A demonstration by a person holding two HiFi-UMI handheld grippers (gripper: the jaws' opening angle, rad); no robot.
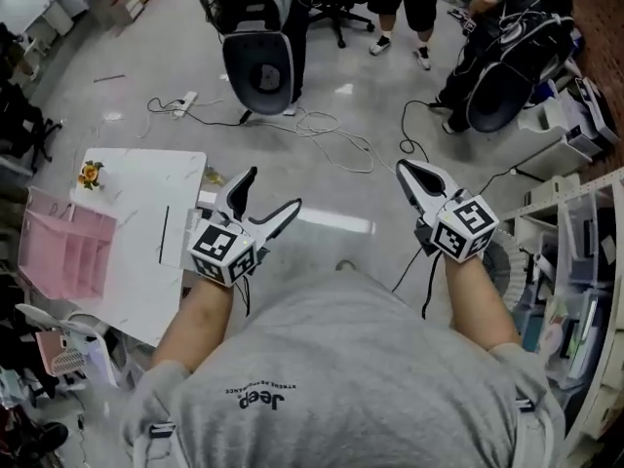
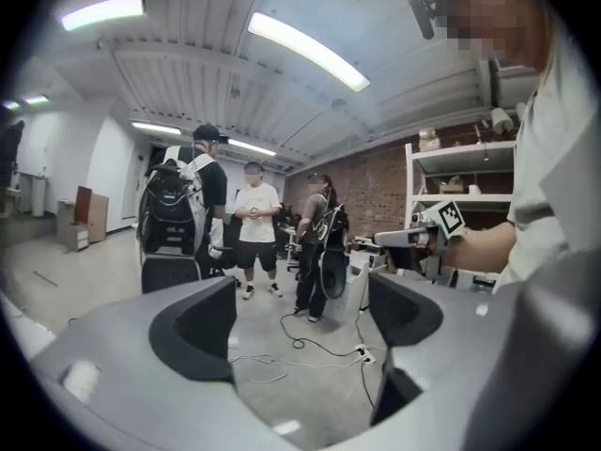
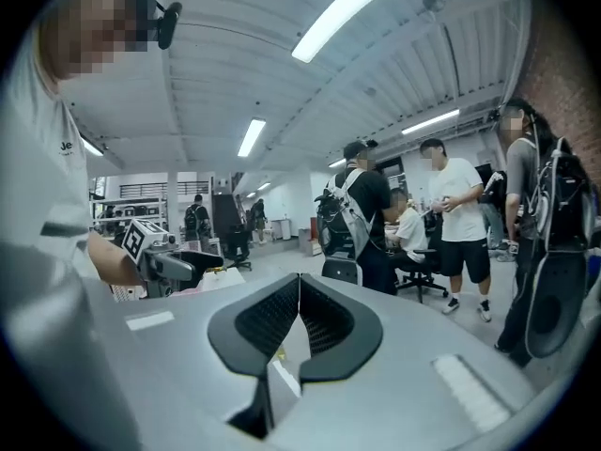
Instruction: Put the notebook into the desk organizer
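Head view puts the white bench [image 1: 136, 183] low on the left, with the pink desk organizer [image 1: 68, 247] on the bench's far-left side. I cannot pick out the notebook for certain. A thin dark strip [image 1: 164, 234] near the bench's middle, running away from the wearer, may be its edge. The left hand-held gripper [image 1: 271, 189], jaws spread and empty, hangs just off the bench's right edge, so I judge it nearer. The right hand-held gripper [image 1: 409, 172], jaws pressed together on nothing, is well apart from the bench. Readable print: "Jeep" on the wearer's grey shirt [image 1: 341, 359].

Pink compartmented desk organizer [image 1: 68, 247] sits at white table's [image 1: 136, 178] left edge.
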